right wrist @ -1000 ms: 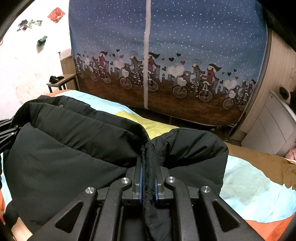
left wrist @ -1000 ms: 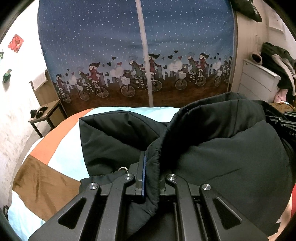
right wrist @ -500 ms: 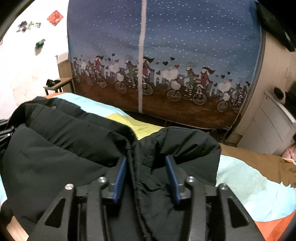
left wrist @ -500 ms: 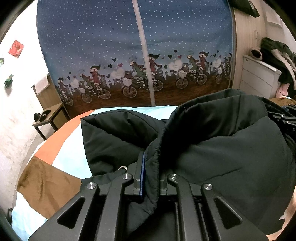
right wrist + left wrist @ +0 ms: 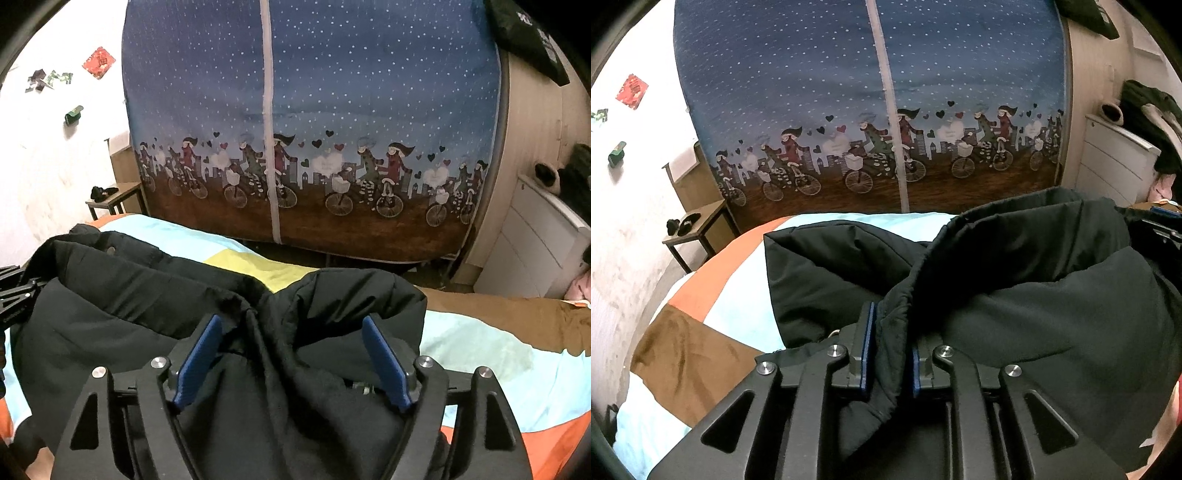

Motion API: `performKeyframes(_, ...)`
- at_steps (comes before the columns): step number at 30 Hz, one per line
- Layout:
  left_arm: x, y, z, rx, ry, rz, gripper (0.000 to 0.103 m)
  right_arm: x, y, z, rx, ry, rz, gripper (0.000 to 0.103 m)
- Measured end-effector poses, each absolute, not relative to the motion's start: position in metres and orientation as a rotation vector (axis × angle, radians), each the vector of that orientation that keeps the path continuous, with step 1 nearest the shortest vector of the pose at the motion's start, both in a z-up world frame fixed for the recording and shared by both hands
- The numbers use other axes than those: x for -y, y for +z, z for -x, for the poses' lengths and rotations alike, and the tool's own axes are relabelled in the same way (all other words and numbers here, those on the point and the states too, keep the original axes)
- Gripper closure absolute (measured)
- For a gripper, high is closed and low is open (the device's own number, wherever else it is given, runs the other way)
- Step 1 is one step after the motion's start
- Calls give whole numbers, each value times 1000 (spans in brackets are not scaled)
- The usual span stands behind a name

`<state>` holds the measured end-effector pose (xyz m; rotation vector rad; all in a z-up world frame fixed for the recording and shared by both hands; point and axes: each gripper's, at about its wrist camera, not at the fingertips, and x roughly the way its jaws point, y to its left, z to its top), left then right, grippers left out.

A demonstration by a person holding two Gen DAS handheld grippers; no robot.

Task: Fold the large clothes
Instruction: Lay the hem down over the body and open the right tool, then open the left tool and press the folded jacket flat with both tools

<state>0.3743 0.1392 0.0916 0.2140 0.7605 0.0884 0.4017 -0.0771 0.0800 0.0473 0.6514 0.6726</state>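
- Left wrist view: the left gripper (image 5: 888,349) is clamped narrow on a bunched edge of the black padded jacket (image 5: 1034,314), fabric pinched between the fingers and spilling out ahead of them.
- The right gripper (image 5: 291,360) has its fingers spread wide, the jacket lying loose between the blue pads (image 5: 384,363) (not held).
- Judged from this, one fold is laid over and the right side let go; the bundle looks lumpy, so flattening and further folds likely remain.
- The jacket rests on a bed with a colour-block cover (image 5: 701,328), ahead of the fingers.
- Beyond stands a blue bicycle-print fabric wardrobe (image 5: 314,129), a small side table (image 5: 698,229) to its left, white drawers (image 5: 535,240) to the right.
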Motion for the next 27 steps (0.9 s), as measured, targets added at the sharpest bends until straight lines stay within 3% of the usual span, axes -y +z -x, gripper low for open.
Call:
performKeyframes(5,-142,98,-370,-753,95,-192,84,81,83,-399,-637,643,-49,10)
performKeyframes(7,-144,103,-368,-734,87,-164,70,84,86,-397,-619,624,-48,3)
performKeyframes(8,-145,109,-365,-712,83,-143,50,86,87,-396,-608,615,-53,2)
performKeyframes(9,-146,114,-363,-694,89,-133,20,88,89,-395,-600,611,-56,2)
performKeyframes(10,-147,121,-360,-661,107,-119,9,90,90,-395,-596,608,-59,2)
performKeyframes(11,-148,127,-356,-631,122,-108,6,91,92,-394,-592,602,-62,1)
performKeyframes(27,-125,146,-323,-607,78,-118,6,110,111,-329,-517,697,-44,0)
